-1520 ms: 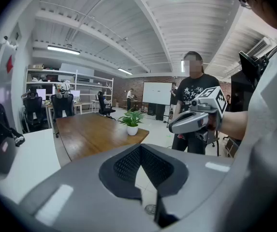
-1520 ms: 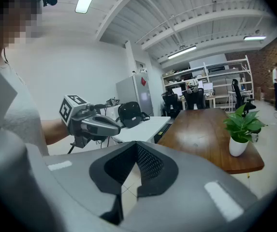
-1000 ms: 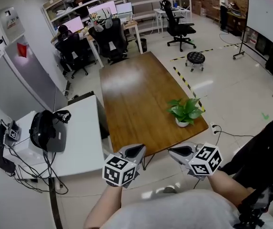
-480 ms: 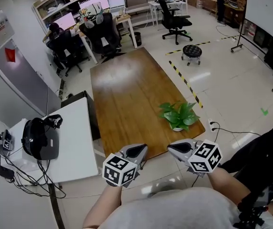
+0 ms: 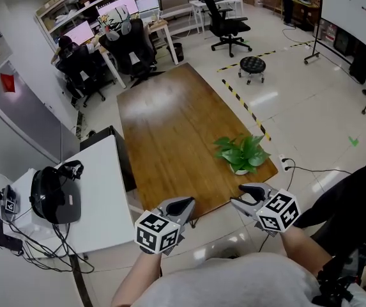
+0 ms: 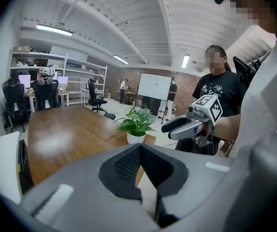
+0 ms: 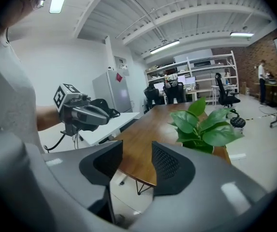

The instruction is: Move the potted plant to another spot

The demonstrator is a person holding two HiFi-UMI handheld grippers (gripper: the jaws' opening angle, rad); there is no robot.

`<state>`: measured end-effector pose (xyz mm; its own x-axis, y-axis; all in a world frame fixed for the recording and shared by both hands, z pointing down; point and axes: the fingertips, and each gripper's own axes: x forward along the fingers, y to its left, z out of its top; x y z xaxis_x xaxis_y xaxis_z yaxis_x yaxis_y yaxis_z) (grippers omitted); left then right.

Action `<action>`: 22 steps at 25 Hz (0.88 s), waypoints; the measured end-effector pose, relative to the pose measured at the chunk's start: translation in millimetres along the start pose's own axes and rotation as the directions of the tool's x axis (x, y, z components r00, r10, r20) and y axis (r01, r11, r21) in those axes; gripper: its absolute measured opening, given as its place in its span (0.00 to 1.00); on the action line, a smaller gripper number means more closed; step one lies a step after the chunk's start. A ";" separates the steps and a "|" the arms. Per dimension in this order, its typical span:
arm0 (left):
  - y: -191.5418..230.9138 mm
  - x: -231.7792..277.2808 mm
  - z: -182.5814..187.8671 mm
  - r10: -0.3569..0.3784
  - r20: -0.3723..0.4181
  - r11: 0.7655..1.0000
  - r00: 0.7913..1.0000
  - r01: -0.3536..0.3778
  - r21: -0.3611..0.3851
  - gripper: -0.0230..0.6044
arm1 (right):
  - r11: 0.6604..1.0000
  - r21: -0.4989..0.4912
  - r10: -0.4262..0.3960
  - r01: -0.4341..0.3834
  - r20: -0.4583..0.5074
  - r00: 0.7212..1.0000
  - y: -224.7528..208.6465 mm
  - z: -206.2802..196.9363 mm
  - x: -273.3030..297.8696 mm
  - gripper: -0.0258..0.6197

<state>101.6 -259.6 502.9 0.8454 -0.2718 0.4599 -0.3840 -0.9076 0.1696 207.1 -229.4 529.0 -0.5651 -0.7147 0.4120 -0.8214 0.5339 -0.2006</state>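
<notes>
The plant (image 5: 241,152) stands in its white pot (image 5: 239,169) near the right front corner of the bench (image 5: 163,126), close to the edge. Both tongs hang off the bench's near end, apart from the plant. The left tongs (image 5: 183,203) are closed on nothing. The right tongs (image 5: 243,196) have just been opening and stand partly apart, with nothing between them.

I see 3 likely risks:
1. The gap looks narrow for the pot, so the tips could butt its wall and shove it over the edge onto the floor (image 5: 297,107).
2. Coming in high would pinch leaves (image 5: 254,160), not the pot, and tear them or tip the plant.
3. The pot looks smooth and round, so a 1-sided or shallow grip may let it slip
</notes>
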 end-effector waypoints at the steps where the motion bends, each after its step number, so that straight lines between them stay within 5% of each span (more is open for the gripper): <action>1: 1.5 -0.9 -0.9 -0.002 -0.001 1.000 1.000 0.002 0.000 0.01 | 0.999 0.010 -0.035 0.035 -0.004 0.999 -6.6 -4.6 2.3 0.37; 11: 19.8 -10.1 -17.2 0.010 -0.021 1.000 1.000 -0.010 -0.025 0.01 | 0.947 0.049 -0.313 0.316 -0.070 0.947 -85.0 -48.8 28.0 0.79; 22: 43.6 -24.6 -30.0 0.053 -0.058 0.998 0.997 -0.055 -0.040 0.01 | 0.864 0.035 -0.500 0.502 -0.055 0.864 -155.2 -56.6 69.1 0.94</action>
<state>53.0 -282.9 525.2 0.8009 -0.3003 0.5180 -0.4448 -0.8775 0.1790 299.9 -336.1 639.0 -0.0736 -0.8598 0.5053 -0.9962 0.0867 0.0025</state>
